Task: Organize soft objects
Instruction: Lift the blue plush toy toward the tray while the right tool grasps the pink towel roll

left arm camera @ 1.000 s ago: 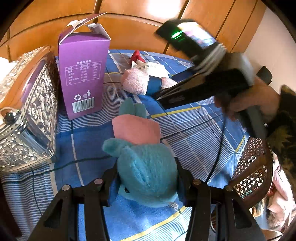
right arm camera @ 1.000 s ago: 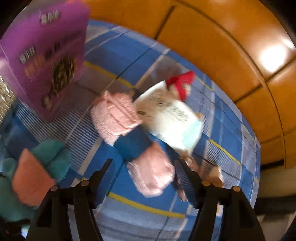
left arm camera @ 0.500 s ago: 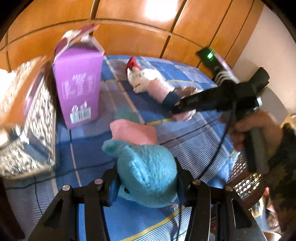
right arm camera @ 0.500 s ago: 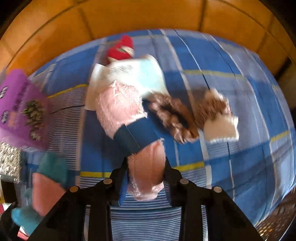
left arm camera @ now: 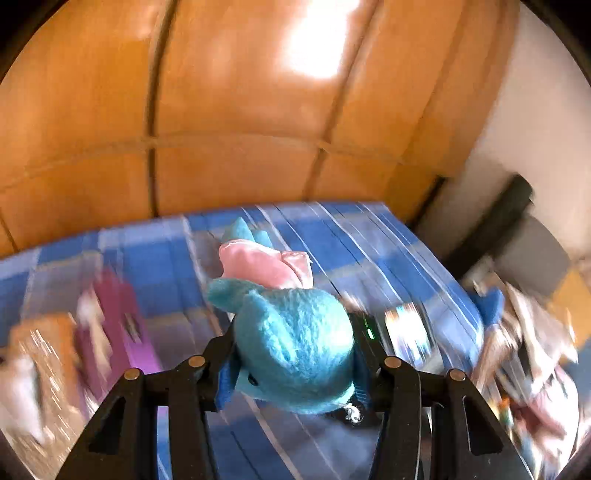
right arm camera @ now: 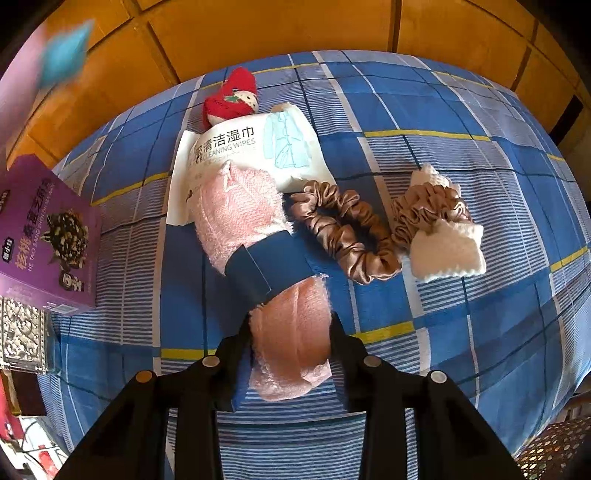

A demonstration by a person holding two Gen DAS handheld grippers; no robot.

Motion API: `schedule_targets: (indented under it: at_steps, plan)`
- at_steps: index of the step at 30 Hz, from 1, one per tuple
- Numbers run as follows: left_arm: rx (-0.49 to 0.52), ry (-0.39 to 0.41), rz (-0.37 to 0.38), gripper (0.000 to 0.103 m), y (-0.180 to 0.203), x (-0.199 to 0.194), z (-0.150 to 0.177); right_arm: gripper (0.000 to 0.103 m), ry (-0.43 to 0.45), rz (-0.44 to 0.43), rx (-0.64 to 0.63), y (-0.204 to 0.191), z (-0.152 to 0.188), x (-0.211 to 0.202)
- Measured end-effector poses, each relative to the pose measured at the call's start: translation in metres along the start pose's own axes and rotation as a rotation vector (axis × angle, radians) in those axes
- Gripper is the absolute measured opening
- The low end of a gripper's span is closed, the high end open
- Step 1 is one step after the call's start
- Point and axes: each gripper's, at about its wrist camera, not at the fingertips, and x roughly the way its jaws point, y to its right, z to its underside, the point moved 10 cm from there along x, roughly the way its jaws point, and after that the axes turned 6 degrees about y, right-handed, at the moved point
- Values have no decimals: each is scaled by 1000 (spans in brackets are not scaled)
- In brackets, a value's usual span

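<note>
My left gripper (left arm camera: 293, 363) is shut on a teal and pink plush toy (left arm camera: 291, 343) and holds it up above the blue checked bedspread (left arm camera: 155, 258). My right gripper (right arm camera: 290, 341) is shut on the near end of a rolled pink towel (right arm camera: 288, 332) with a dark blue band. The towel lies on the bedspread (right arm camera: 461, 122) and its far end rests on a white pack of cleaning wipes (right arm camera: 243, 147). A red sock (right arm camera: 231, 98) lies behind the pack. A brown satin scrunchie (right arm camera: 343, 229) and a second scrunchie on a white cloth (right arm camera: 439, 229) lie to the right.
A purple carton (right arm camera: 48, 236) stands at the left, with a silver ornate box (right arm camera: 22, 336) in front of it. A wooden headboard (right arm camera: 295, 26) runs behind the bed. A woven basket (right arm camera: 554, 450) sits at the lower right. The left wrist view is blurred by motion.
My left gripper has risen and swung right with the plush toy; the carton and box now show lower left. My right gripper stays closed on the pink towel's near end.
</note>
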Motion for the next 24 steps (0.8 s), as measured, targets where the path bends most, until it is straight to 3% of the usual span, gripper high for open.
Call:
schedule_targets:
  at_steps: [3,5,9,13,16,21,24]
  plan:
    - [-97,61,-88,51,-42,-2,-40,38,-1,17,-25,-1,0,2]
    - [-145,122,-178,52,-82,-24,-57,39,-1,29,-40,-5,4,-3]
    - [-224,202,-323,52,-159,-81,-53,39,5,50,-67,-4,2,2]
    - [-272,232,-443,52,-217,-139,-13,39,19,83,-110,-5,1,2]
    - [-334,232,-527,53,-257,-181,35,39,25,97,-127,-7,1,2]
    - [-449,209,-633,53,-294,-241,127,39,28,113,-148,-10,1,3]
    - [-500,184,-671,53,-301,-255,172,39,32,122,-164,-11,1,7]
